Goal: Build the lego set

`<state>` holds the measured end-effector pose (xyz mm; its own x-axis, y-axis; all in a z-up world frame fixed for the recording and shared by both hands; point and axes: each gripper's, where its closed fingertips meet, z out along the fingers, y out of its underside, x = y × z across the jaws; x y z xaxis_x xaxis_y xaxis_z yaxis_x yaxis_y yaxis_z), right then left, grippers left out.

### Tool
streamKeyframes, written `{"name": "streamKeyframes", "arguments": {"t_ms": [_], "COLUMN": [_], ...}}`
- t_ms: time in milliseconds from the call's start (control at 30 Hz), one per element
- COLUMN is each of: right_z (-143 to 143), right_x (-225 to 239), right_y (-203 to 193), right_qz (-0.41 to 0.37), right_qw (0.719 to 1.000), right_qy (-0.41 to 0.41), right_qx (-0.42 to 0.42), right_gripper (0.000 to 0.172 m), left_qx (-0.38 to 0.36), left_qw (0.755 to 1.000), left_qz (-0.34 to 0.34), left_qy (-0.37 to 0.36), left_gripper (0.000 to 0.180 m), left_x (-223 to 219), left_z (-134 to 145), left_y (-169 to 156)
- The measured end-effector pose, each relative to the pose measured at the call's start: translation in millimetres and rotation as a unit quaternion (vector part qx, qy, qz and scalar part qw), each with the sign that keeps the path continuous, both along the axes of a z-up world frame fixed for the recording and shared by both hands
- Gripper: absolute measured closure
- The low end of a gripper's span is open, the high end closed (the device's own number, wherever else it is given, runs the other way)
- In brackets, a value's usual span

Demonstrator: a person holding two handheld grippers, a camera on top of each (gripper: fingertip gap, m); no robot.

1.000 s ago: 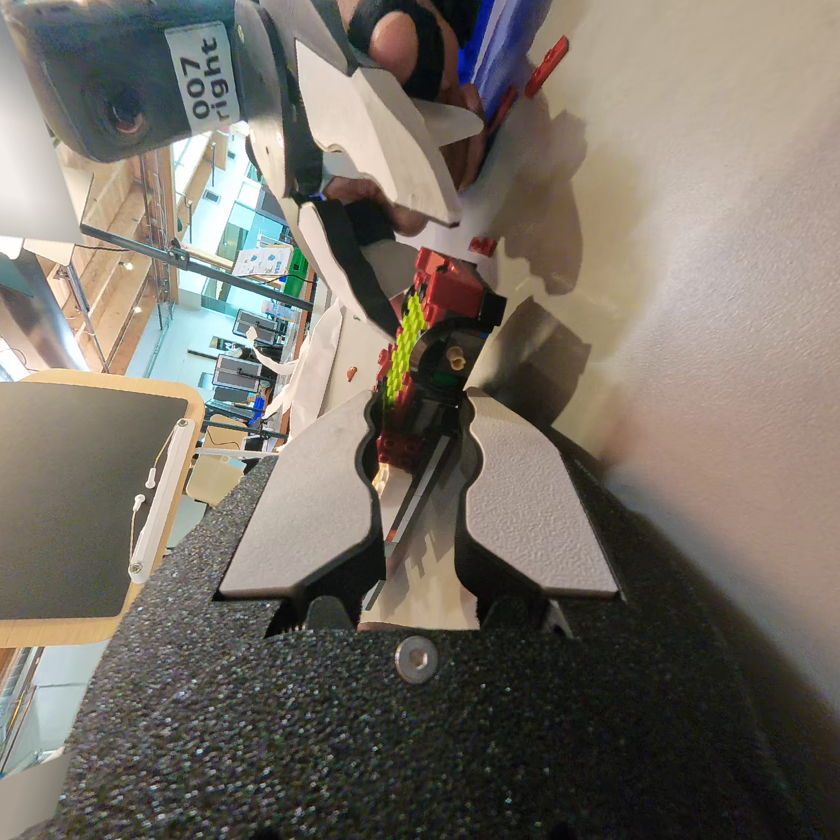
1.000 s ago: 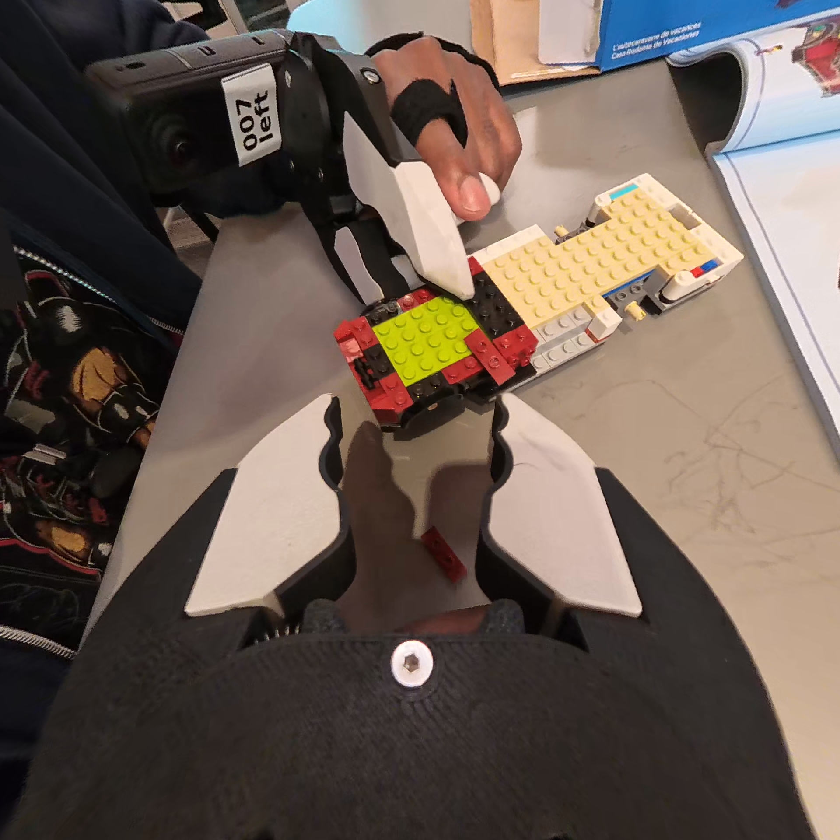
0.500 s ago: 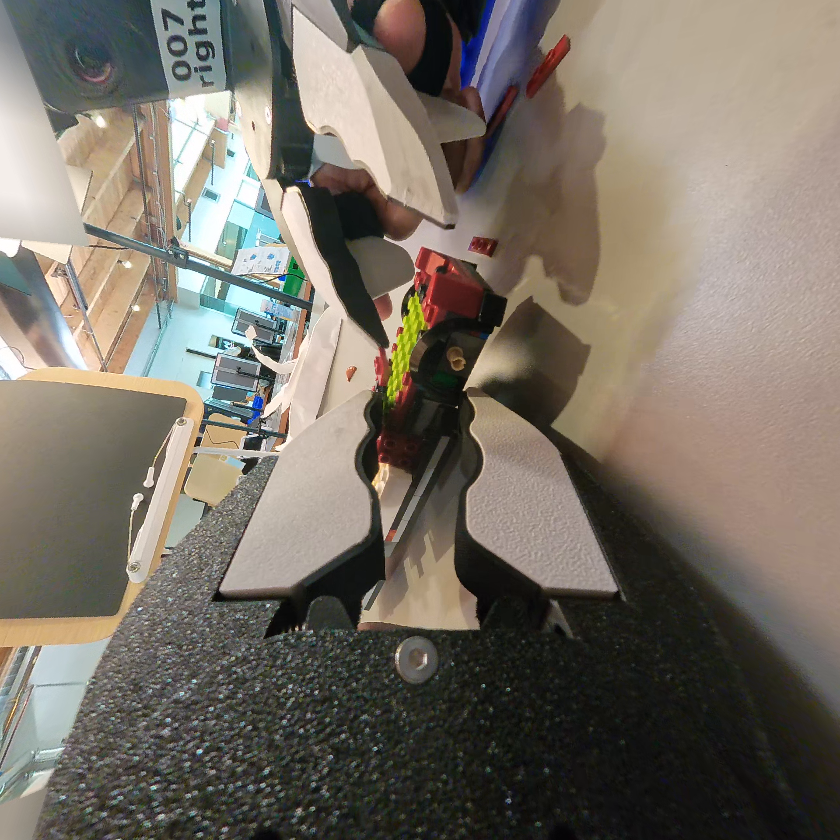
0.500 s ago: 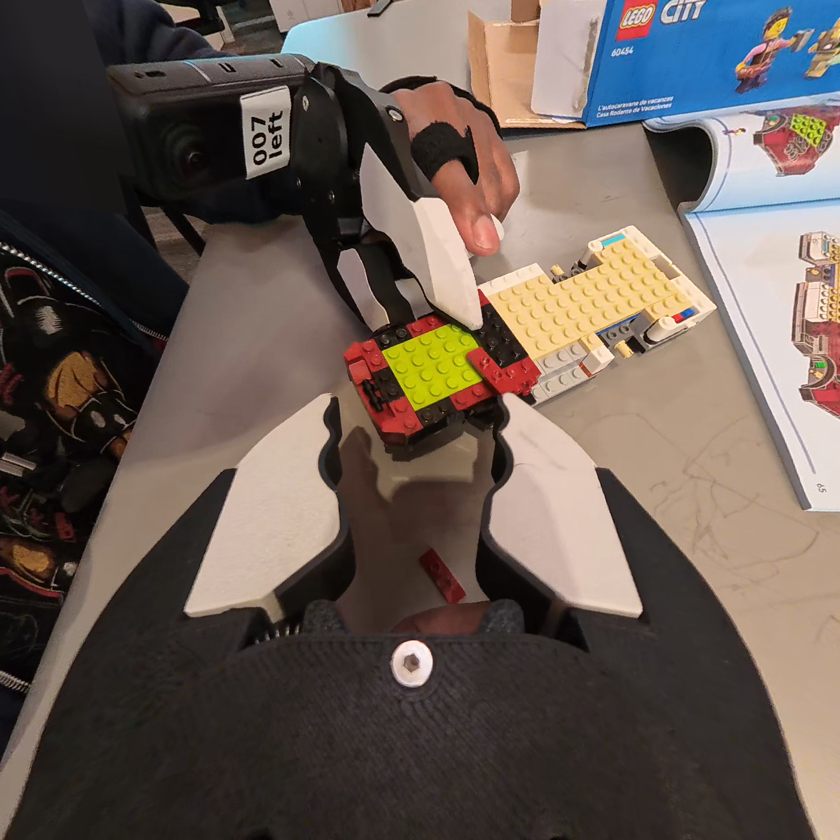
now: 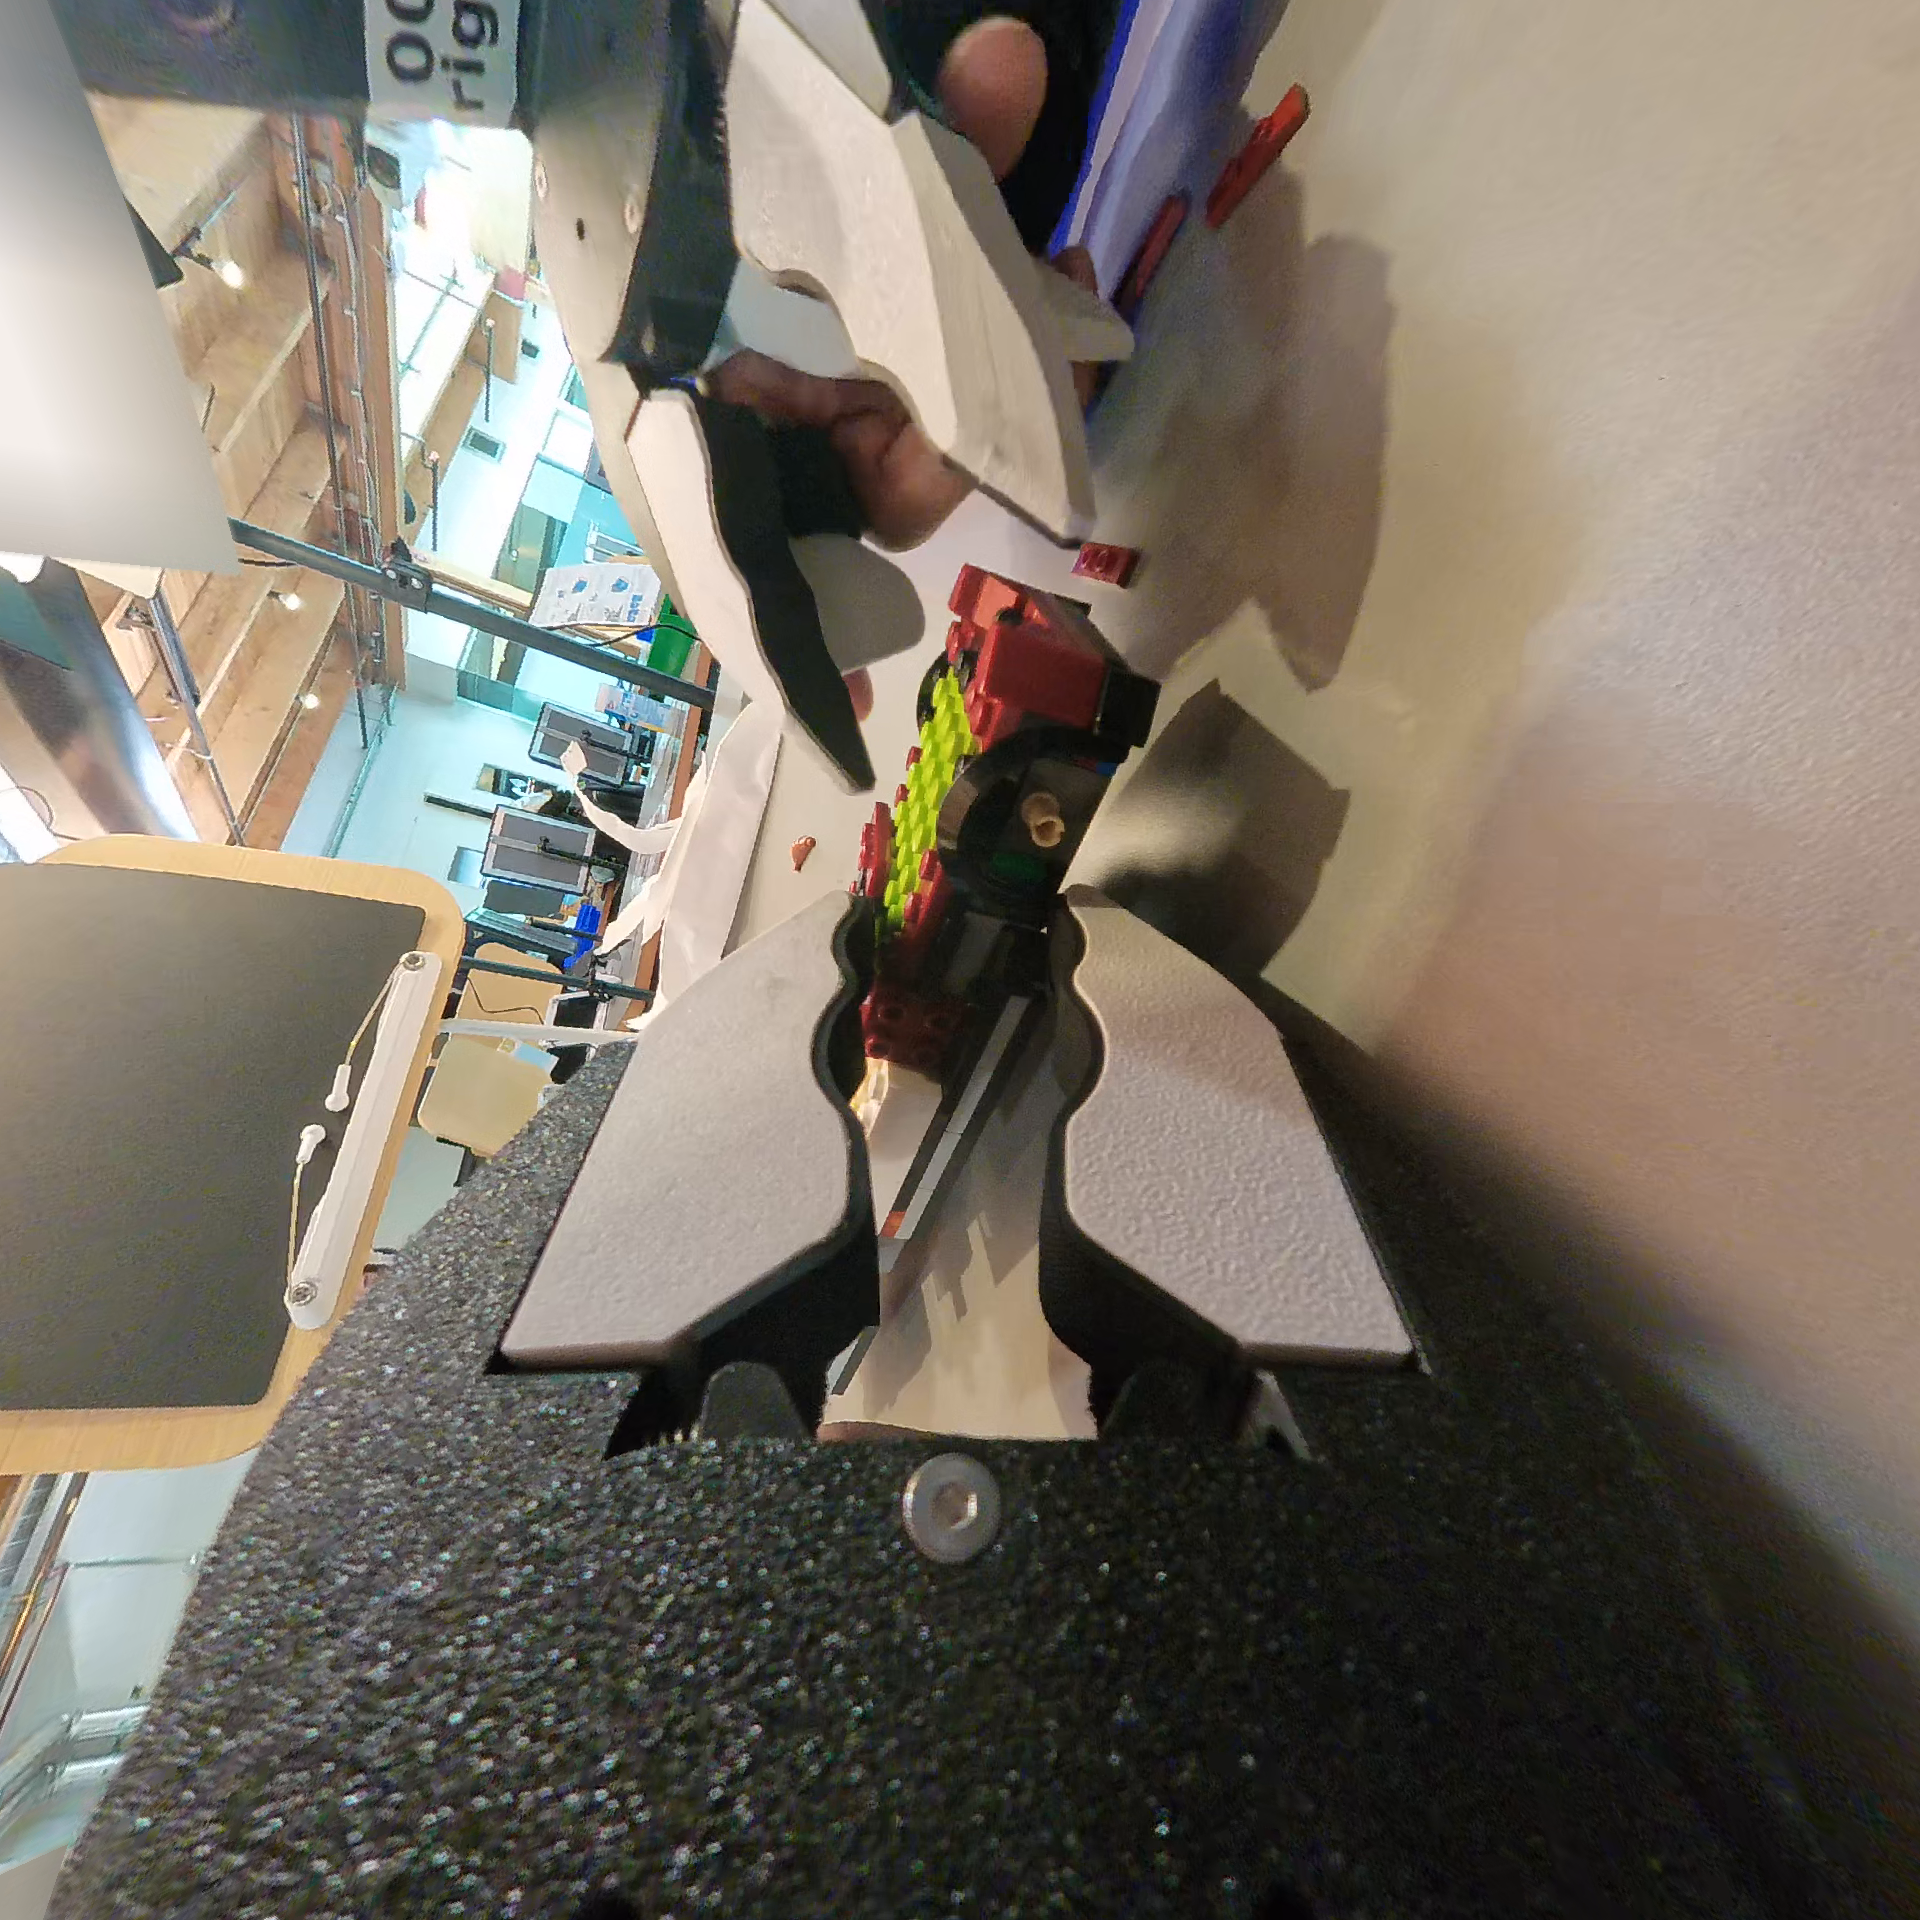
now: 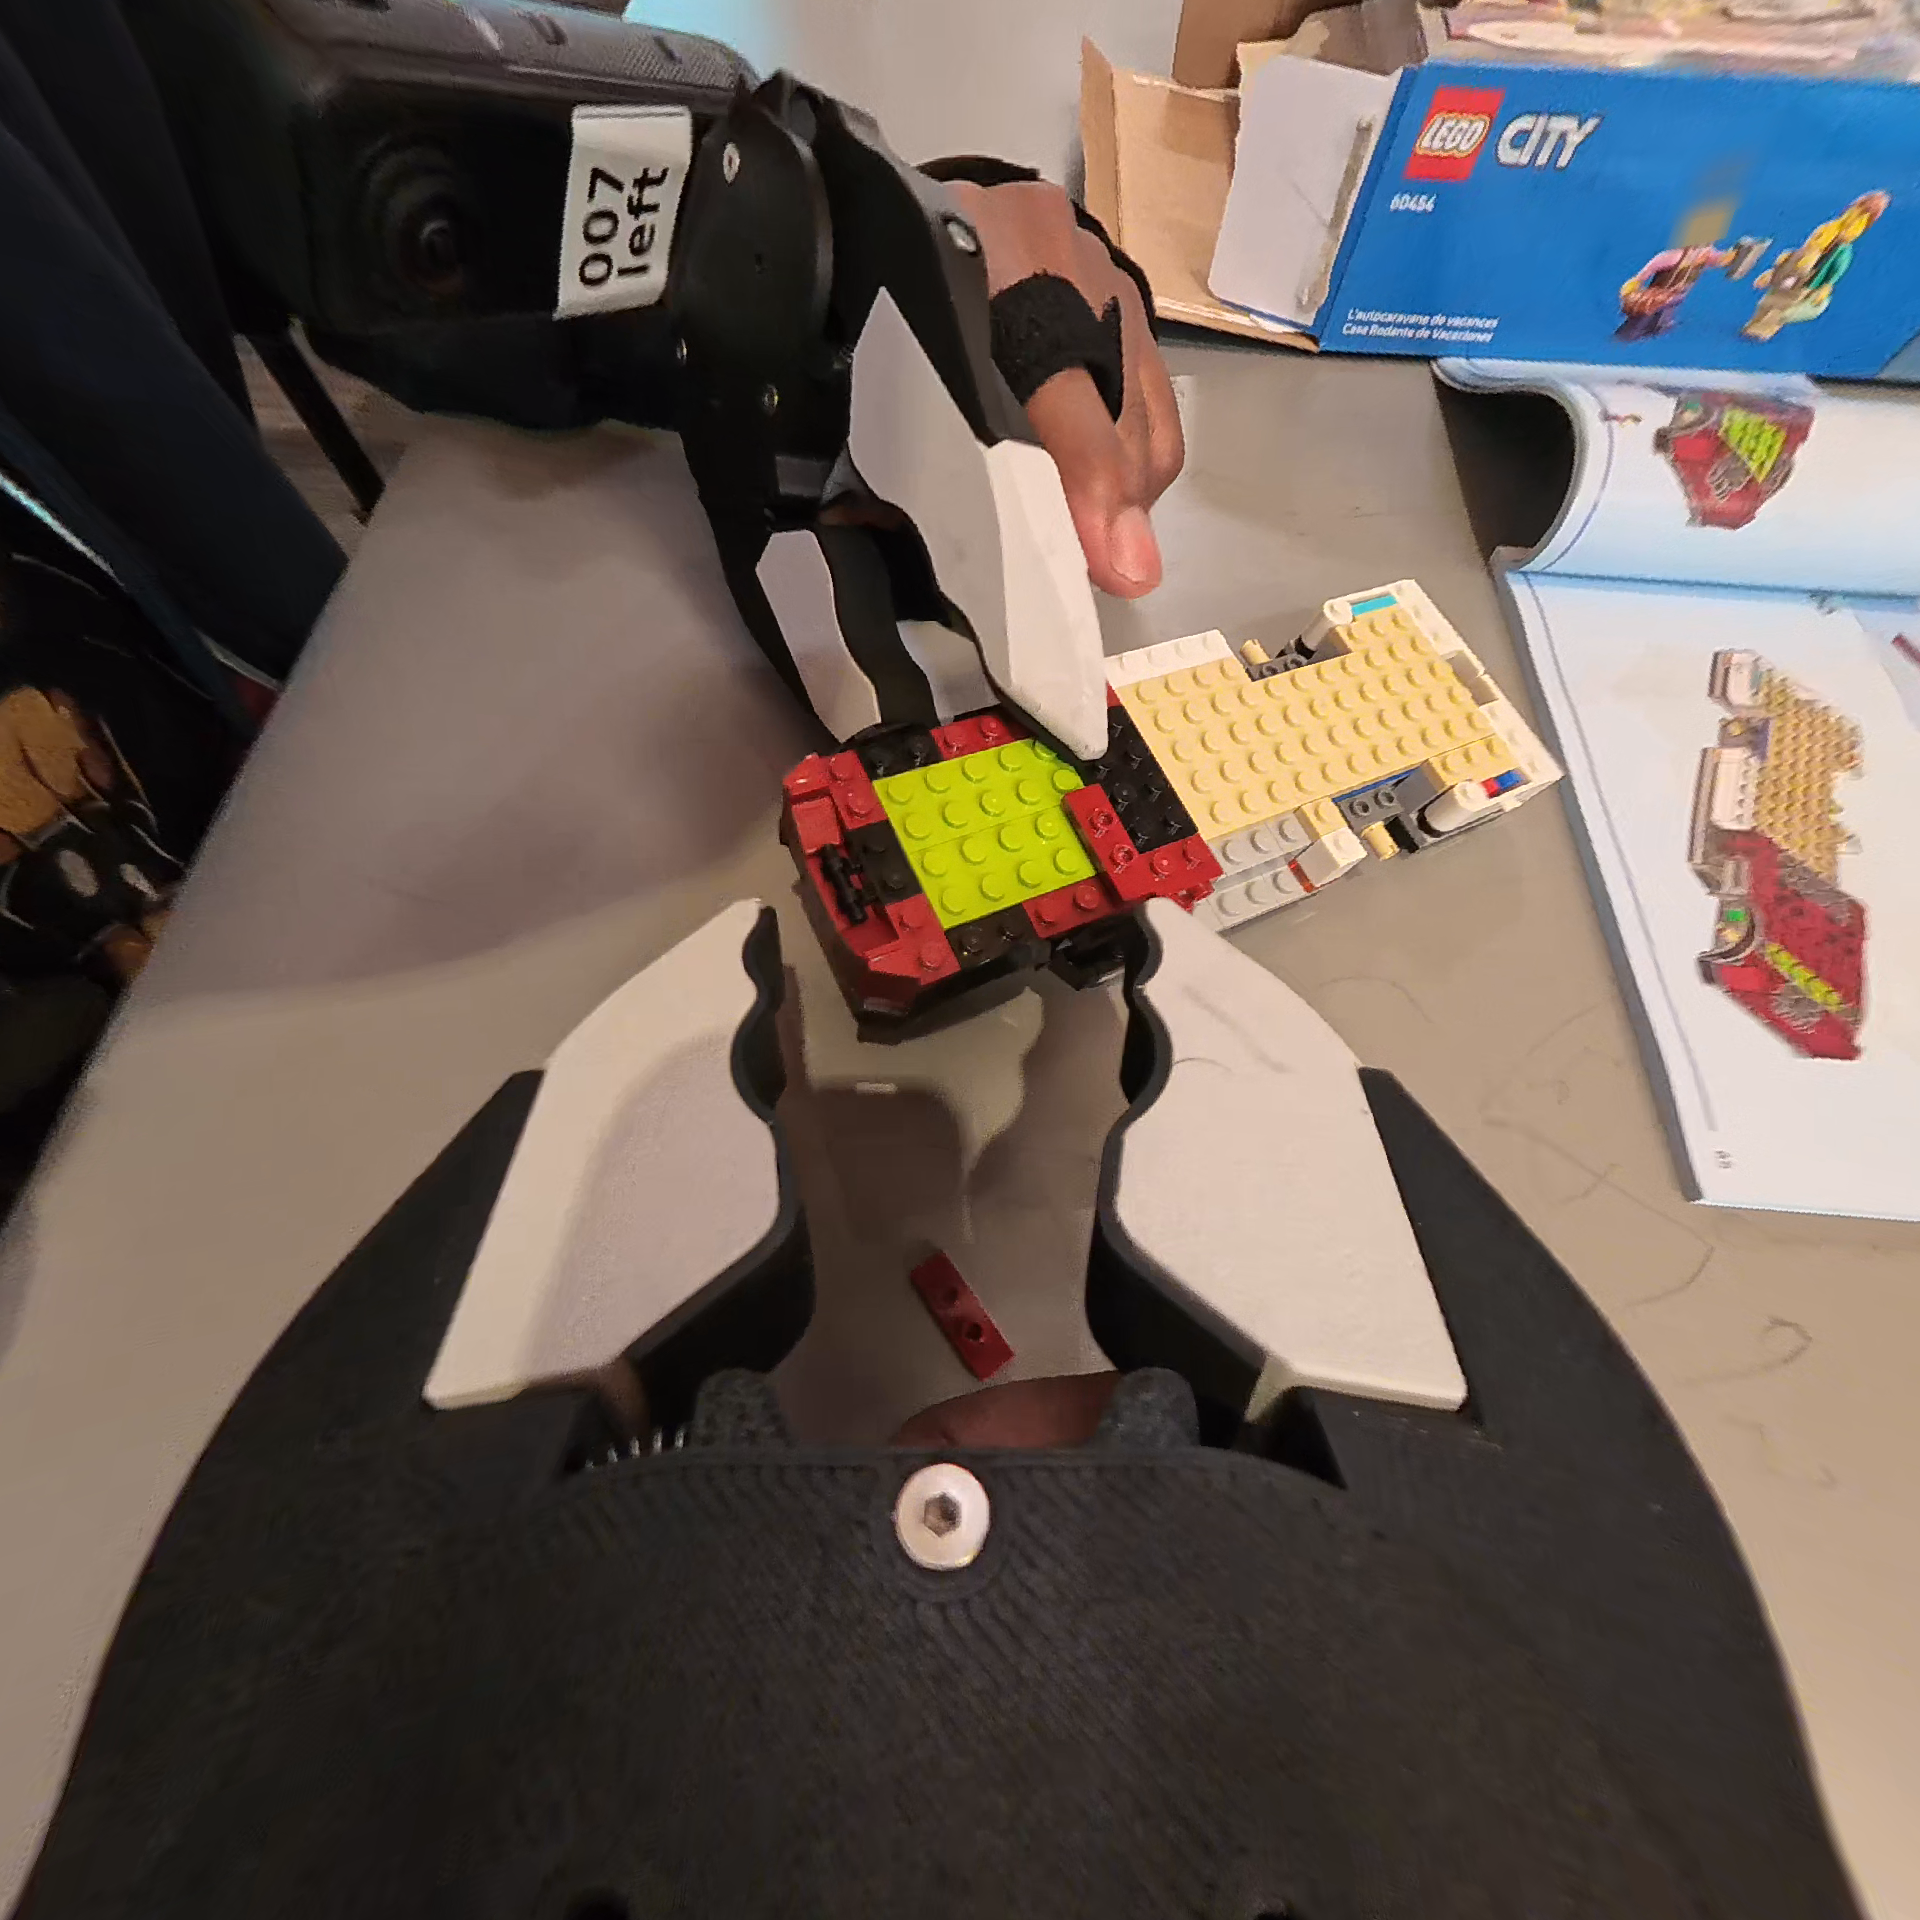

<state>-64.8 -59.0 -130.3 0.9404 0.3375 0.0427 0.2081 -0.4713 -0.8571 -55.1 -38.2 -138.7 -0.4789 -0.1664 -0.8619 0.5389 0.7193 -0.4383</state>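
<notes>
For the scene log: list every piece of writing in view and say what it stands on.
I won't copy out writing, so here is what bears it.
White sticker on the left gripper's camera: printed, legible.
Second white sticker on the right gripper's camera: cut off by the frame.
Blue box: logo, number, small print.
Open booklet: tiny page mark, blurred.

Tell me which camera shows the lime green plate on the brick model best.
The right wrist view: it looks down on the lime green plate, so the whole studded top shows, framed by red and black bricks. The left wrist view catches the plate only edge-on, as a thin green strip beside the left gripper, which clamps the brick model.
</notes>
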Motion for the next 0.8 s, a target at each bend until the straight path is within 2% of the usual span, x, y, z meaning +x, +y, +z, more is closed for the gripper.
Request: {"name": "streamKeyframes", "arguments": {"t_ms": [200,400,600,800], "right_z": [-8,-18,-16,-16], "right_x": [7,9,10,12], "right_y": [-2,0,9,14], "right_qz": [0.011,0.028,0.021,0.016], "right_qw": [0.991,0.959,0.937,0.928], "right_qy": [-0.131,-0.281,-0.346,-0.371], "right_qx": [0.014,0.022,0.037,0.035], "right_gripper": [0.106,0.099,0.096,0.103], "left_qx": [-0.002,-0.001,-0.001,-0.005], "left_qw": [1.000,1.000,1.000,1.000], "left_qz": [0.002,0.003,0.004,0.005], "left_qy": [0.001,0.000,-0.001,-0.001], "left_gripper": [0.147,0.147,0.147,0.147], "left_x": [1,1,2,2], "left_z": [0,0,1,2], "left_y": [1,1,0,1]}}
